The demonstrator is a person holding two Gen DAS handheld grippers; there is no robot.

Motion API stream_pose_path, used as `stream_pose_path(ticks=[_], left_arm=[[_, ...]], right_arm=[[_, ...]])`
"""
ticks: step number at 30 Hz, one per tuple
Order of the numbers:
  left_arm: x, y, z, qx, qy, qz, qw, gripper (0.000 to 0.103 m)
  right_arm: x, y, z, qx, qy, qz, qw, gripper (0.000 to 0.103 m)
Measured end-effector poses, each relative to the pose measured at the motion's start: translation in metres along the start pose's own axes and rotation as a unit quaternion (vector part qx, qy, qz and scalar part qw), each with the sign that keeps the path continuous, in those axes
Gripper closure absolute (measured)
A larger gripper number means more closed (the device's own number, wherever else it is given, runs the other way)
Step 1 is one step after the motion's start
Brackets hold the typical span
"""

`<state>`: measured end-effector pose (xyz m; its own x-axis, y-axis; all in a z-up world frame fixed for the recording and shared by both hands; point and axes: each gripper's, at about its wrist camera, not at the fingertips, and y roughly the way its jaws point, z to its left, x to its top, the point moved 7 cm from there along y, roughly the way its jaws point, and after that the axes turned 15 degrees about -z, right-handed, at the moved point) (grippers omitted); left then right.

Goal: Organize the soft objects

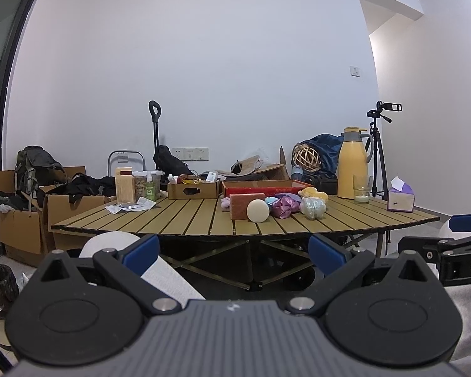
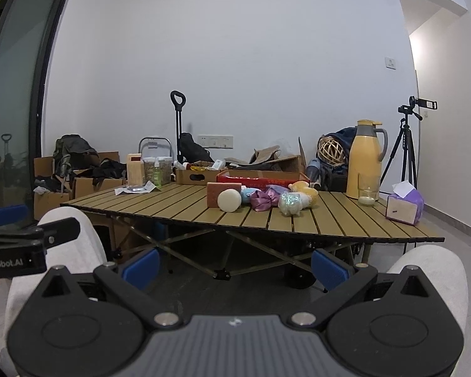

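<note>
Both grippers wait low in front of the slatted wooden folding table (image 1: 185, 216), below its edge, so I judge that the organizing has not begun and this is the approach step. The left gripper (image 1: 234, 251) has its 2 blue-padded fingers (image 1: 143, 253) spread wide and holds nothing; the right gripper (image 2: 235, 265) is also released, its blue pads (image 2: 328, 268) far apart and empty. The soft objects lie in a close group at the centre of both frames, on the middle of the table: a cream-white foam ball (image 1: 258, 210) just beside an orange-red rectangular sponge block (image 1: 245, 205), then a purple satin fabric bundle (image 1: 284, 205), a pale blue-green glittery plush (image 1: 312, 207) and a yellow plush toy (image 1: 312, 192) behind it. Directly behind this group stands a shallow red cardboard tray (image 1: 260, 185), which seems to be the likely place for them, but I cannot be sure. To the right of the group a yellow thermos jug (image 1: 351, 163) and a small glass cup (image 1: 362, 190) stand near. The next move calls for lifting 1 gripper above the table edge and bringing it forward to the nearest piece, probably the ball, with the fingers kept wide because it is round and can roll away.
</note>
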<state>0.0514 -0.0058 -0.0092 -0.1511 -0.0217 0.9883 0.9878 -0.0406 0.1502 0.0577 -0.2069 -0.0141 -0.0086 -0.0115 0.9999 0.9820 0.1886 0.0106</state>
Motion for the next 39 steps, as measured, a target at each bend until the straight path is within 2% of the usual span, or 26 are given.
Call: stream_pose_path(ticks=[12,18,22,32,39], left_arm=[[-0.001,-0.001,-0.001,-0.006,0.001,0.002,1.0,0.0],[0.003,0.005,-0.003,-0.009,0.003,-0.006,0.9999,0.0],[0.002,0.016,-0.004,-0.012,0.003,-0.004,0.9999,0.0],[-0.005,0.04,-0.006,-0.015,0.008,0.011,0.9998,0.0],[-0.017,0.085,0.004,-0.001,0.006,0.032,0.9995,0.0]], right_arm=[[-0.001,0.0,-0.001,-0.004,0.0,0.005,1.0,0.0],[0.007,0.01,0.003,-0.001,-0.019,-0.006,1.0,0.0],[0.011,0.018,0.008,0.007,-0.028,-0.02,0.999,0.0],[0.008,0.038,-0.006,-0.01,-0.01,-0.013,1.0,0.0],[0.0,0.081,-0.014,-0.014,-0.014,0.003,1.0,0.0]])
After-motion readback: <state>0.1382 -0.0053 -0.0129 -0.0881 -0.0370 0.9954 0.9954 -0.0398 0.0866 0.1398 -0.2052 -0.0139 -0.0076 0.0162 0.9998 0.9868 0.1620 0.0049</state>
